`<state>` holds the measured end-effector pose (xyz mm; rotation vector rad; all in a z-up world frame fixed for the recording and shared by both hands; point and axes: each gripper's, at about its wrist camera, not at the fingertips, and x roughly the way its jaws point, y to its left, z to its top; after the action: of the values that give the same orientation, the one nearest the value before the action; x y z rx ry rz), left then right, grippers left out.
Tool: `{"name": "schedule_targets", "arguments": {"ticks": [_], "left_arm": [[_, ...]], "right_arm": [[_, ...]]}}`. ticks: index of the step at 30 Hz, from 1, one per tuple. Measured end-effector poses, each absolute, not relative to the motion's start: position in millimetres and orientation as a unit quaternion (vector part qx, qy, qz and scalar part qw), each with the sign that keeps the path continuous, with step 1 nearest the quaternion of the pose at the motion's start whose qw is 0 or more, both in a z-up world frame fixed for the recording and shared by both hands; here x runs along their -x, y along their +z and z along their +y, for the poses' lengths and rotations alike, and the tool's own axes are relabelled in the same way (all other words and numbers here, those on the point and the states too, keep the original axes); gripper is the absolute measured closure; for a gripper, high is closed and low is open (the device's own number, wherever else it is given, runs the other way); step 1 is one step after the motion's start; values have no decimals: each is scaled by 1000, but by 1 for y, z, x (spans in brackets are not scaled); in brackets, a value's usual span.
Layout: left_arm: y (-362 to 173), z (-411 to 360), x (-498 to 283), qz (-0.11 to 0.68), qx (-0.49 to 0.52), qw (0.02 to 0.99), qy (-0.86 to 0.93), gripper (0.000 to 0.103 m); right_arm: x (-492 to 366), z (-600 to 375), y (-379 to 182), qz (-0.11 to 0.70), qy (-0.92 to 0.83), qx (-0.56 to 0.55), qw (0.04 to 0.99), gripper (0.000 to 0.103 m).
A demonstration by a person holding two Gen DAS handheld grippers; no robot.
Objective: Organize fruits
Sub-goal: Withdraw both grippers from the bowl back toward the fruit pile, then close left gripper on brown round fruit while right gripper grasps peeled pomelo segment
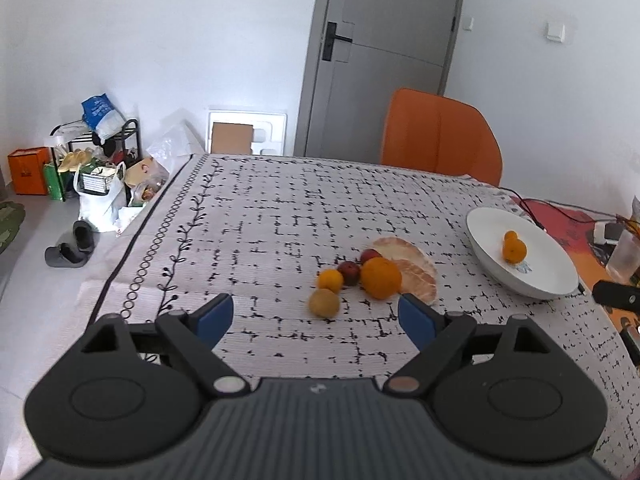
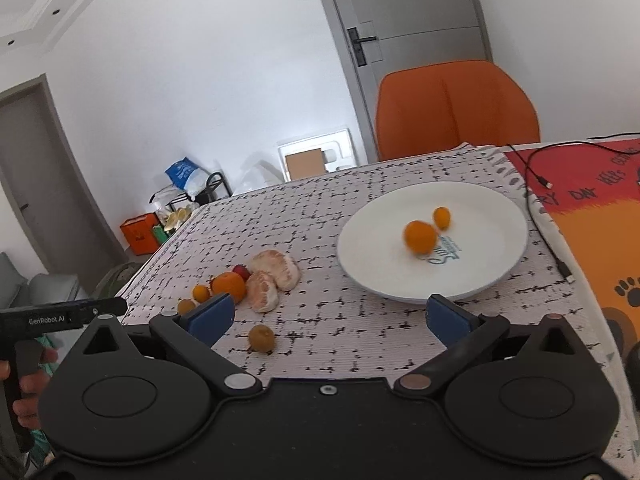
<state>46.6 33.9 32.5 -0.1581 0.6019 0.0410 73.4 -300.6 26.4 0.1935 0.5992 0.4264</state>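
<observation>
Fruits lie partly in the white plate and partly on the tabletop.

Inside the plate are one orange and one smaller orange fruit, close together. Beside the plate, on the patterned cloth, sit a big orange, two peeled pomelo pieces, red fruits and a yellowish fruit. Left hand-held gripper and right hand-held gripper are both released, jaws wide, holding nothing.
</observation>
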Motion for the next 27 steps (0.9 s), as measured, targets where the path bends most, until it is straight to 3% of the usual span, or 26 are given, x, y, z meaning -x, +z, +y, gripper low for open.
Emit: {"name": "schedule_targets", "arguments": {"ticks": [14, 17, 21, 27], "left_arm": [[21, 51, -53, 299, 87, 950, 28, 17], [16, 54, -60, 302, 93, 948, 29, 18], [10, 52, -69, 312, 92, 945, 24, 25], [2, 48, -88, 327, 93, 940, 18, 37]], "right_arm": [[-87, -260, 19, 305, 239, -56, 920, 0], [-94, -256, 15, 314, 243, -50, 917, 7], [-104, -249, 9, 326, 257, -50, 908, 24], [-116, -239, 2, 344, 276, -54, 896, 33]]}}
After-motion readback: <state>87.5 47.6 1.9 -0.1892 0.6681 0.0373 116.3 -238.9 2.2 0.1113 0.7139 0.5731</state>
